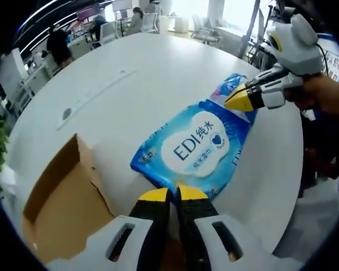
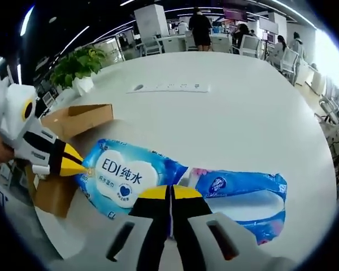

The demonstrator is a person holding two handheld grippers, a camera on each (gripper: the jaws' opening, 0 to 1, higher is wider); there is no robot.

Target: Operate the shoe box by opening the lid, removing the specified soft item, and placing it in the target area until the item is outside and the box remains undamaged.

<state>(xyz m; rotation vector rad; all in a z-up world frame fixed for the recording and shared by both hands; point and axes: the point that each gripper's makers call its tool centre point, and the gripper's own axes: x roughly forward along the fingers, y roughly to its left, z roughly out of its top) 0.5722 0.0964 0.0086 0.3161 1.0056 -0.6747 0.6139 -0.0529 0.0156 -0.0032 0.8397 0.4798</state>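
A blue wet-wipes pack (image 1: 198, 147) (image 2: 121, 178) with a white "EDI" label lies stretched between both grippers over the round white table (image 1: 158, 62) (image 2: 231, 113). My left gripper (image 1: 174, 195) (image 2: 79, 164) is shut on its near edge. My right gripper (image 2: 170, 193) (image 1: 237, 101) is shut on the opposite end. The open brown cardboard shoe box (image 1: 62, 203) (image 2: 73, 121) stands beside the pack, on the left gripper's side. A second blue soft pack with pink print (image 2: 243, 195) (image 1: 229, 84) lies on the table past the wipes.
A long white strip (image 1: 93, 96) (image 2: 169, 86) lies on the table farther off. A potted plant (image 2: 79, 65) stands beyond the table edge. People, desks and chairs fill the office behind. A hand (image 1: 327, 93) holds the right gripper.
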